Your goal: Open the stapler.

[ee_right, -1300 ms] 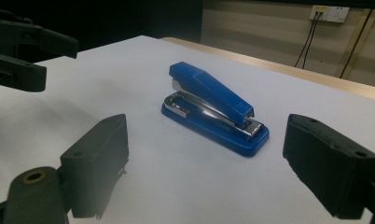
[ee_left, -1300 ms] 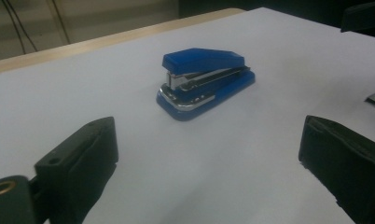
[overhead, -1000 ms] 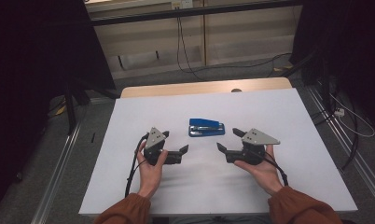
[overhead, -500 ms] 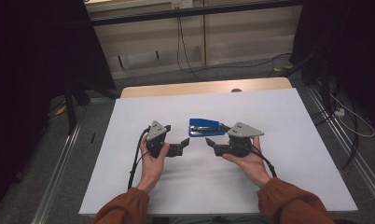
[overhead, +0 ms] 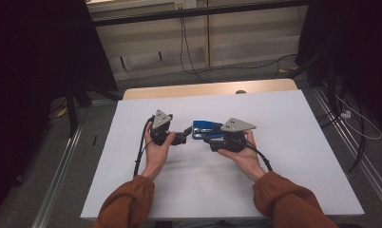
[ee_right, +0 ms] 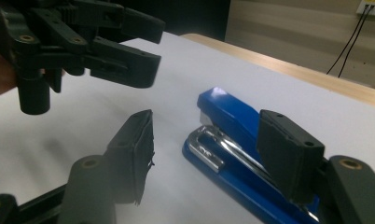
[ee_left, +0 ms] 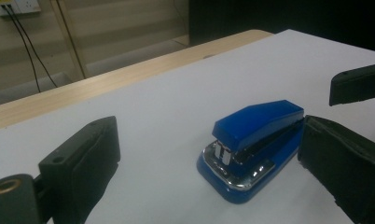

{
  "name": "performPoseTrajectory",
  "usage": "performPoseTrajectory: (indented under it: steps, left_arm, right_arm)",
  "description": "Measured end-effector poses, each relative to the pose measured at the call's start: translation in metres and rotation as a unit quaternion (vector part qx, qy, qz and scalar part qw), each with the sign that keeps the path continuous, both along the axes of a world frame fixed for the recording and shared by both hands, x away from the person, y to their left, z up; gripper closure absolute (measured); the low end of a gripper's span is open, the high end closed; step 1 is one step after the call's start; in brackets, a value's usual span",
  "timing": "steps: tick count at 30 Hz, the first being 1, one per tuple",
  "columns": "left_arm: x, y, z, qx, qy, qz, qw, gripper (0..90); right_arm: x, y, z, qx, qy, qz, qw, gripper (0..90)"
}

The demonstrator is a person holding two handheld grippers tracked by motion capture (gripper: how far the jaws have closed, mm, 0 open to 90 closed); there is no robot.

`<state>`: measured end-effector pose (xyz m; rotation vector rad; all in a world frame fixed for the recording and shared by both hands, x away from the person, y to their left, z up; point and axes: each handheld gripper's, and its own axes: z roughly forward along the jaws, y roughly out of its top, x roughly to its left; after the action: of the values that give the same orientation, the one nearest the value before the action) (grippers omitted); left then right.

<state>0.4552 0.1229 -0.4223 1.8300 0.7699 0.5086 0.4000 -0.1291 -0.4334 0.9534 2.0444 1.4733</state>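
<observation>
A blue stapler [overhead: 204, 127] with a chrome base lies on the white sheet [overhead: 293, 123] at mid-table. My left gripper [overhead: 186, 135] comes at it from the left and is open. In the left gripper view the stapler [ee_left: 256, 140] lies just ahead, close to the right-hand jaw, between the wide jaws of the left gripper [ee_left: 209, 140]. My right gripper [overhead: 206, 139] reaches in from the right. In the right gripper view its jaws have just been closing. One jaw of the right gripper [ee_right: 209, 123] stands over the stapler [ee_right: 223, 112], and the other is apart from it. The left gripper [ee_right: 111, 51] hangs opposite.
Beyond the sheet runs the table's bare wooden edge [overhead: 203, 89]. Cables [overhead: 184, 42] hang on the back wall under a socket [ee_left: 15, 5]. Metal rails [overhead: 61, 166] flank the table, and a cable [overhead: 141, 147] trails from the left gripper.
Both hands have moved inward towards the stapler from either side. The right gripper's jaws have narrowed and now reach the stapler's right end.
</observation>
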Motion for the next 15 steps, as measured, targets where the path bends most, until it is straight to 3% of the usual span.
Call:
performPoseTrajectory:
  steps: [2, 4, 5, 7, 10, 12, 15]
  left_arm:
    - [0.001, 0.0, -0.003, -0.002, 0.002, 0.002, 1.0, 6.3]
    - [0.001, 0.001, -0.004, -0.019, 0.036, -0.013, 0.9991, 6.4]
    - [0.001, 0.001, -0.004, -0.025, 0.042, -0.018, 0.9986, 6.5]
    - [-0.002, -0.001, -0.001, -0.021, 0.029, -0.019, 0.9992, 7.0]
    - [-0.002, -0.002, -0.001, -0.013, 0.028, -0.02, 0.9993, 6.9]
    - [-0.002, -0.001, -0.003, 0.004, 0.032, -0.022, 0.9992, 6.9]
    - [0.0, 0.001, -0.004, 0.008, 0.028, -0.015, 0.9995, 6.8]
  right_arm:
    - [0.005, 0.003, 0.0, 0.004, -0.001, 0.003, 1.0, 41.0]
    - [0.007, 0.005, -0.001, 0.002, 0.001, 0.004, 1.0, 40.8]
    - [0.009, 0.006, -0.002, 0.0, 0.005, 0.004, 1.0, 40.7]
    - [0.011, 0.009, -0.002, -0.005, 0.008, 0.007, 0.9999, 40.8]
    - [0.014, 0.013, -0.002, -0.003, 0.012, 0.01, 0.9999, 45.3]
    - [0.016, 0.014, -0.003, -0.007, 0.011, 0.011, 0.9999, 52.2]
    - [0.02, 0.015, -0.004, -0.006, 0.017, 0.013, 0.9998, 61.9]
